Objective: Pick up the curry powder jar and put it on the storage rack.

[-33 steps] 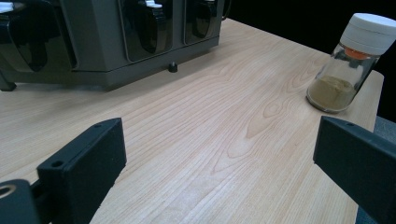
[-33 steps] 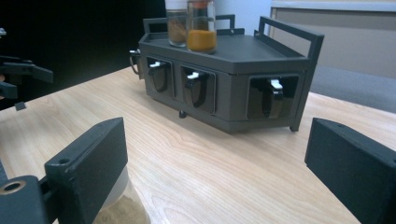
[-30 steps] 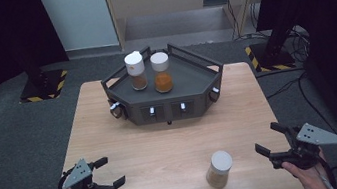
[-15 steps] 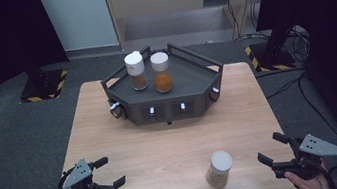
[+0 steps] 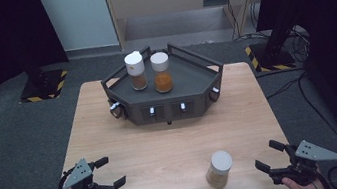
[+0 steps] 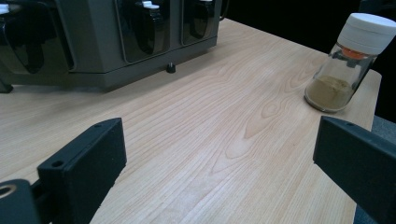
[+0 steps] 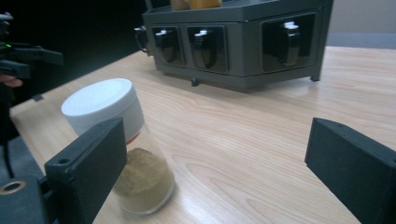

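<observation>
Leftmost, the left gripper (image 5: 109, 172) sits low over the near-left corner of the pale wooden table (image 5: 174, 144), its jaws spread wide with nothing between them; in the left gripper view only bare wood grain lies ahead of them. Farther back at the centre stands the dark grey hexagonal rack (image 5: 164, 95), holding two white-capped glass jars on its top deck: one with brown spice (image 5: 135, 70) on the left, one with orange spice (image 5: 161, 72) just beside it on the right. Moving right along the near edge, the loose white-capped glass jar of tan powder (image 5: 219, 169) stands upright on the table, well apart from the rack. Rightmost, the right gripper (image 5: 270, 155) is near this jar, jaws wide open and holding nothing.

The step in hand looks like the right gripper's reach for the loose jar. In the right gripper view the jar (image 7: 119, 154) sits off to the left, partly behind the left jaw rather than centred in the gap. To do this well, the hand should shift until the jar is squarely between the jaws, keep them level, and close on the glass body below the cap, gently, since a tall narrow jar tips easily if nudged from one side.
</observation>
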The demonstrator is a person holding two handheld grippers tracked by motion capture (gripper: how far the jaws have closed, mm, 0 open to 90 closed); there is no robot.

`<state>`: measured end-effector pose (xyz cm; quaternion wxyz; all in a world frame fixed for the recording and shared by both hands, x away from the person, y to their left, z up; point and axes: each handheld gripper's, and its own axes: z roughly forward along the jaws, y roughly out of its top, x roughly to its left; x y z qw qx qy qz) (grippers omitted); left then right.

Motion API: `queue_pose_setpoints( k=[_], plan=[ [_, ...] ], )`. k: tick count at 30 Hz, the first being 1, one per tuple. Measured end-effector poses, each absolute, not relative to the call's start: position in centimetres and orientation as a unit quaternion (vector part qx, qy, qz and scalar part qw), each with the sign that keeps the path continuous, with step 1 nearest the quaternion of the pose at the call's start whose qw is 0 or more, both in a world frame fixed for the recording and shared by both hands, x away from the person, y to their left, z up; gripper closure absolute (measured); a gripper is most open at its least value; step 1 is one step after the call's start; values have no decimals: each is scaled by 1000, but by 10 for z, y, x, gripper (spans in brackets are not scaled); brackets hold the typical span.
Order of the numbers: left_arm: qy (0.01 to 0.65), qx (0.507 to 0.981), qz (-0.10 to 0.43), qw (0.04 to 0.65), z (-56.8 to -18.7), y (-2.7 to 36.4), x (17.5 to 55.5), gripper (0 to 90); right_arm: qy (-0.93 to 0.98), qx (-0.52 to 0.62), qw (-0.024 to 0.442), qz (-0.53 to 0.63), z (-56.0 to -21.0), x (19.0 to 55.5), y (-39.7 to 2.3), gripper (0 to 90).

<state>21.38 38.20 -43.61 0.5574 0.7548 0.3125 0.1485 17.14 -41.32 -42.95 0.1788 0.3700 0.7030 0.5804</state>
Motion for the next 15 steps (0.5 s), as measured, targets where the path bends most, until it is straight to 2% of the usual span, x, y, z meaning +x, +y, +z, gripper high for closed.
queue_pose_setpoints(
  k=[15],
  plan=[
    [294,757,144,565,-435,379,215,17,711,339,173,591,-433,183,-420,67]
  ],
)
